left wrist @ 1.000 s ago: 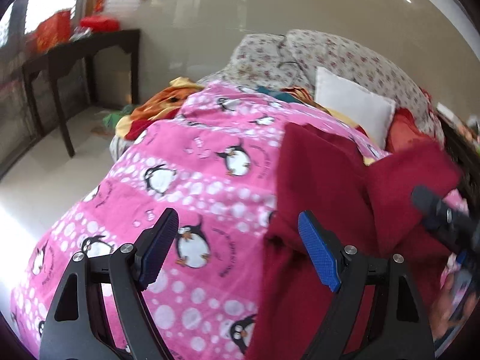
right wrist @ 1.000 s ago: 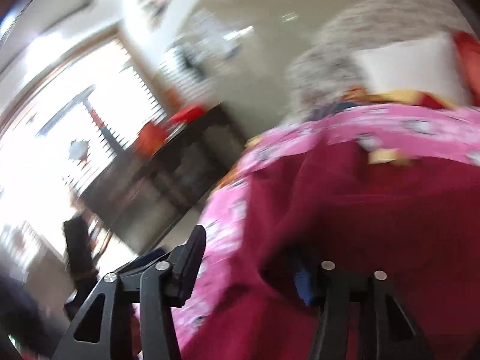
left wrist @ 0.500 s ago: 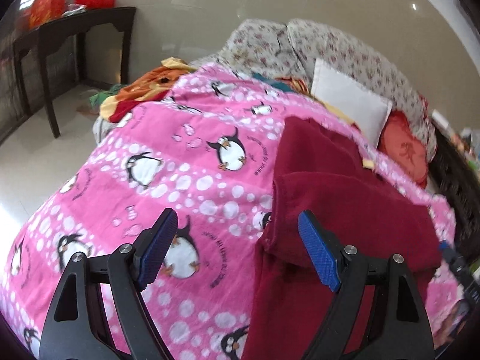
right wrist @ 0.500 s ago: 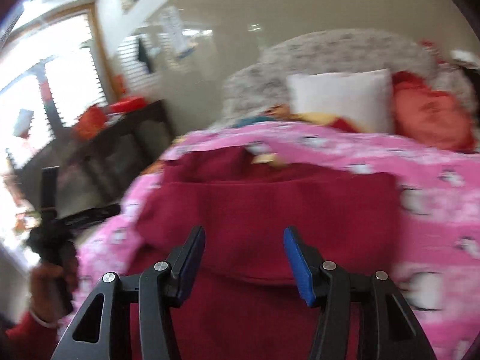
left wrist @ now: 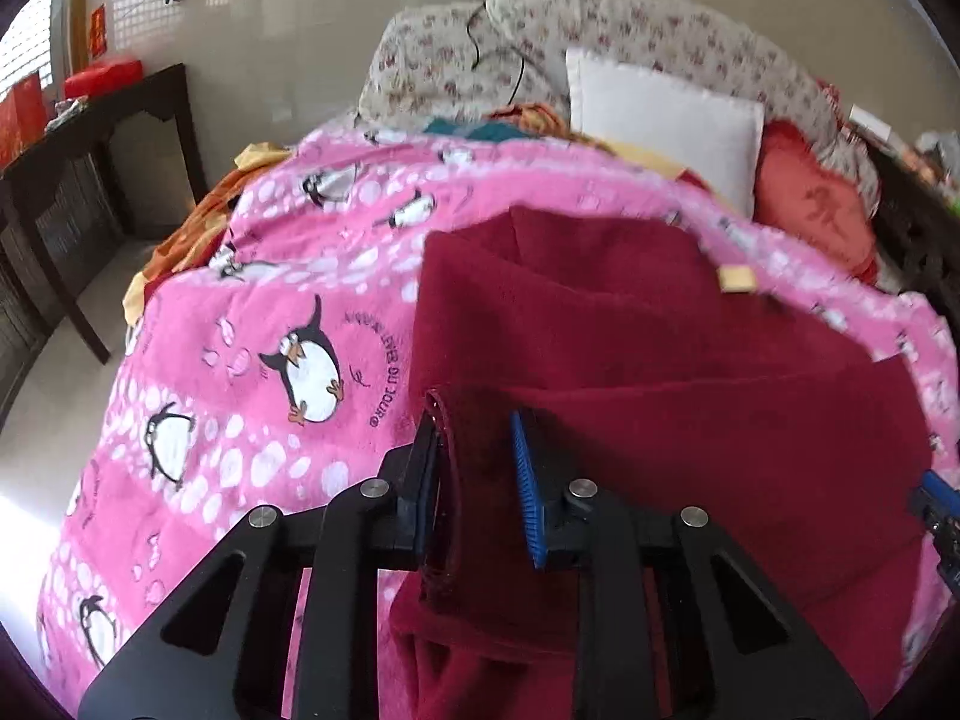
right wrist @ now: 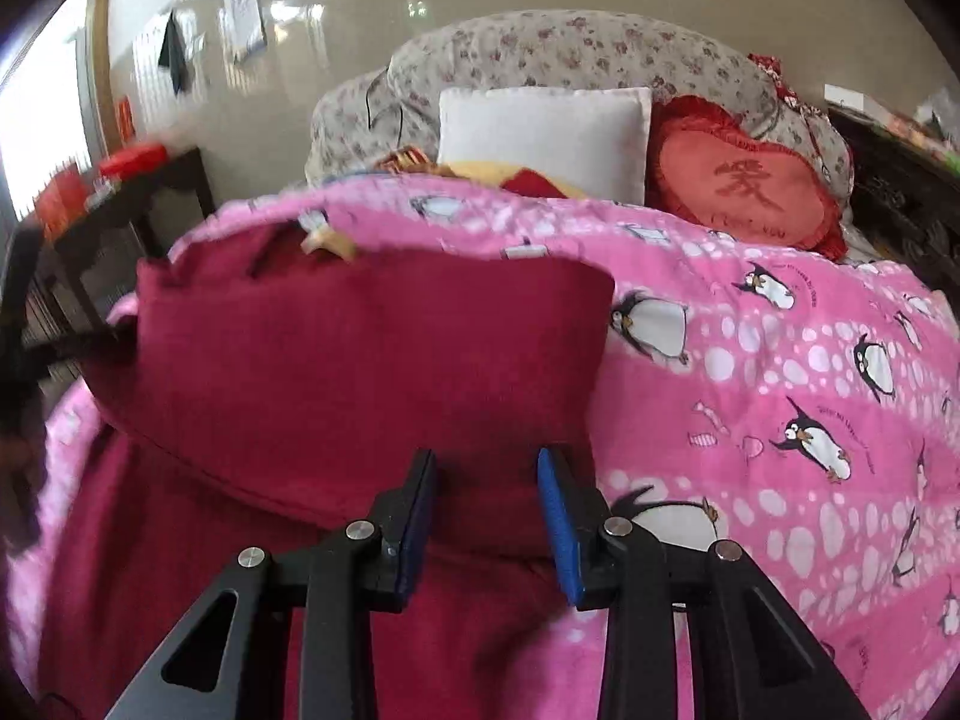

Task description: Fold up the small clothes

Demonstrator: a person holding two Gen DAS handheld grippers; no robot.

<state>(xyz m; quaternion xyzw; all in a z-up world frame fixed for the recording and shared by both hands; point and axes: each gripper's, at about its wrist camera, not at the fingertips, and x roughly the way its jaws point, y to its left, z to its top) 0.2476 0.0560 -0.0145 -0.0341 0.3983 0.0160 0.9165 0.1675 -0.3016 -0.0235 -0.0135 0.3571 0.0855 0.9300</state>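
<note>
- Landmark: the pink penguin blanket (left wrist: pixel 252 324); I see the dark red garment (left wrist: pixel 690 372) lying folded over on it.
- My left gripper (left wrist: pixel 477 480): clenched on a bunched hem of the garment, which fills the gap between the blue pads.
- My right gripper (right wrist: pixel 489 519): fingers narrowly parted over the garment's near edge; I cannot tell whether they pinch cloth.
- Beyond the blanket: white pillow (right wrist: pixel 543 135), red heart cushion (right wrist: pixel 744 180).
</note>
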